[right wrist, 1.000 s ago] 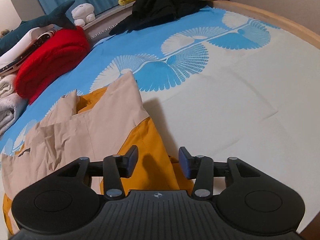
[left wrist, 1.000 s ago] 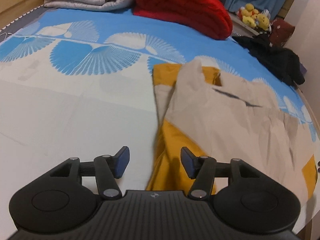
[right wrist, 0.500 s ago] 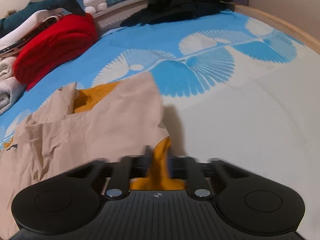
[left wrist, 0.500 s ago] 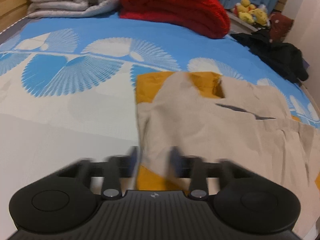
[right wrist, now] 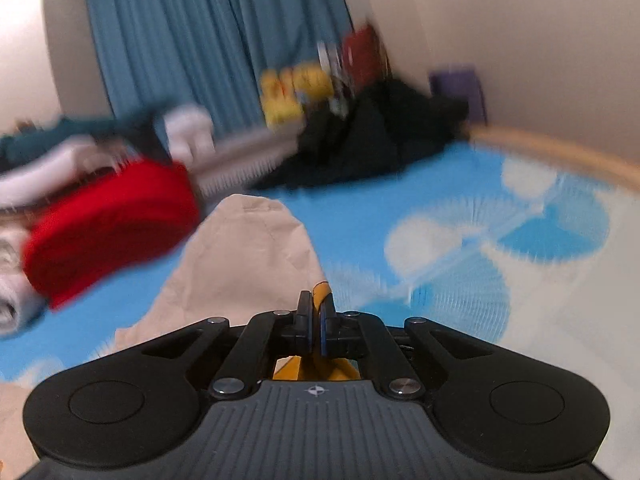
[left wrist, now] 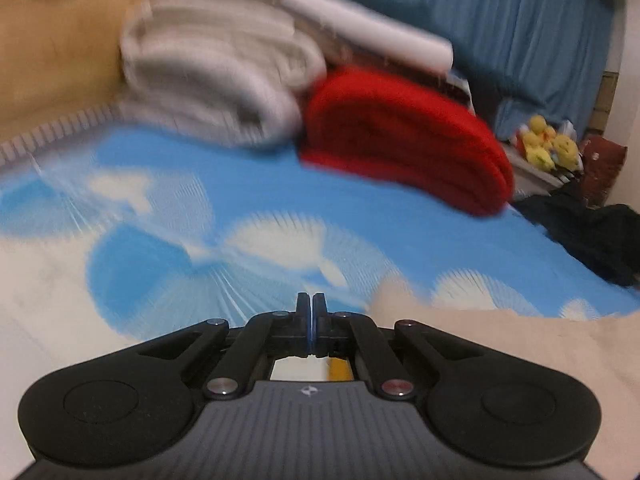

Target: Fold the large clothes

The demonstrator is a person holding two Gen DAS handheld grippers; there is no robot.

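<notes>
The large garment [left wrist: 500, 344], beige with mustard-yellow parts, lies on the blue-and-white bed sheet [left wrist: 160, 248]. My left gripper [left wrist: 311, 306] is shut at the garment's left edge; a strip of yellow cloth shows just beneath its closed jaws. In the right wrist view the garment [right wrist: 248, 256] rises in a beige fold ahead of my right gripper [right wrist: 316, 304]. That gripper is shut on a yellow edge of it, and the cloth sticks up between the pads. Both views are blurred by motion.
A rolled red blanket [left wrist: 400, 148] and a grey-white one [left wrist: 216, 80] lie at the bed's far end. Black clothes [right wrist: 360, 140] are heaped in the far corner beside yellow plush toys [right wrist: 292, 88]. The bed's wooden rim [right wrist: 560, 152] curves along the right.
Both grippers went from open beside the garment's near corners to shut on its cloth. Both then moved forward over the bed, tilting up, and the garment's edge came along.
</notes>
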